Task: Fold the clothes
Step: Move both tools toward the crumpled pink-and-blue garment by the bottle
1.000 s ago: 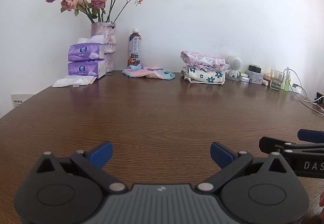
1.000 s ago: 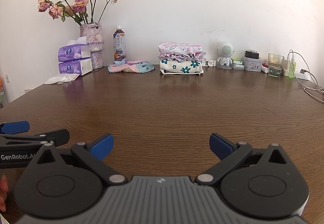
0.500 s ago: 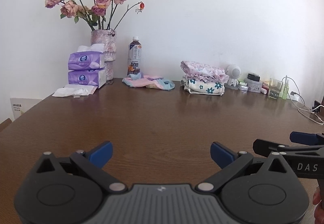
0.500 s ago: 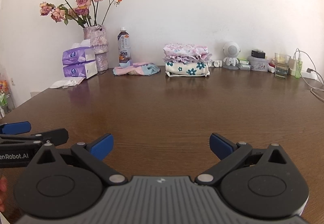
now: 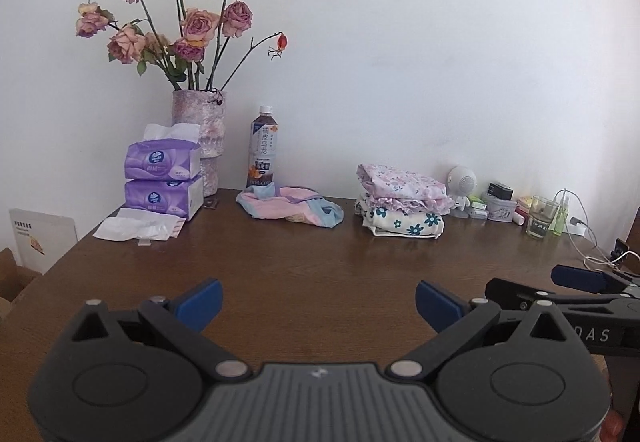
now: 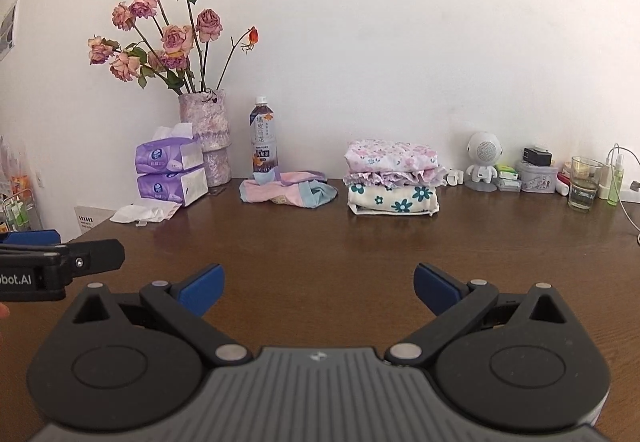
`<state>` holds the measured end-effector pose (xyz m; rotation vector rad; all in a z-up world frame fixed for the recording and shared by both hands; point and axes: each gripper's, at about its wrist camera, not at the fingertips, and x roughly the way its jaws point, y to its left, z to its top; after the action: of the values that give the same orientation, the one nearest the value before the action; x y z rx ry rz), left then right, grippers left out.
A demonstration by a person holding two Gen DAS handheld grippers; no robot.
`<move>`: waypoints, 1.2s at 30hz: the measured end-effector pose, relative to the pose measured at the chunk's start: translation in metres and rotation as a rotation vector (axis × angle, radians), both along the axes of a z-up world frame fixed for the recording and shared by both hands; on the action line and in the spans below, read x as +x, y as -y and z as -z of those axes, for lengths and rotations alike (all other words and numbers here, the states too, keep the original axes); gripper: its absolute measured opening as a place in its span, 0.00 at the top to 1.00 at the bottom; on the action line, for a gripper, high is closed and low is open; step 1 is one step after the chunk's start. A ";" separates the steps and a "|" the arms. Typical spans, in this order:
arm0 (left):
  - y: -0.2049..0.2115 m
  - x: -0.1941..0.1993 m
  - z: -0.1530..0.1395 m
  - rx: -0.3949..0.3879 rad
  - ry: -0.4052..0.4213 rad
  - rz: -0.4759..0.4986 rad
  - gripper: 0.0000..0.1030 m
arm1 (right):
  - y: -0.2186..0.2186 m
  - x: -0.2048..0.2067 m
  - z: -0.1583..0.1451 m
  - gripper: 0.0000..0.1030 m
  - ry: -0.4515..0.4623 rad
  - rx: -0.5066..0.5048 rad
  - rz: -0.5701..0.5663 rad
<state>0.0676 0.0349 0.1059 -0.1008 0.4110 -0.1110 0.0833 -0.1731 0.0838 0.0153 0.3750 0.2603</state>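
Left wrist view, brown wooden table, white wall, folded clothes

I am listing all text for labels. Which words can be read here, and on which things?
"DAS": side of right hand-held gripper.
"bot.AI": side of left hand-held gripper.
"OLON": foot of the bottle label; its larger characters are too blurred.
Tissue packs, wall papers: too small.

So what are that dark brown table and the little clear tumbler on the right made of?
The dark brown table looks like wood or wood veneer with a semi-gloss finish: grain lines show, and it mirrors the stacked clothes faintly. The clear tumbler looks like glass, see-through with bright glints, though clear plastic is possible.
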 end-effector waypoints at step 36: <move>-0.018 0.362 -0.023 0.151 -0.292 -0.136 0.05 | -0.080 0.333 -0.021 0.01 -0.254 0.013 -0.164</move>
<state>0.4297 0.0532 0.1292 0.0045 0.7006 0.0703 0.4163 -0.0934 0.1043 0.0307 0.6284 0.4245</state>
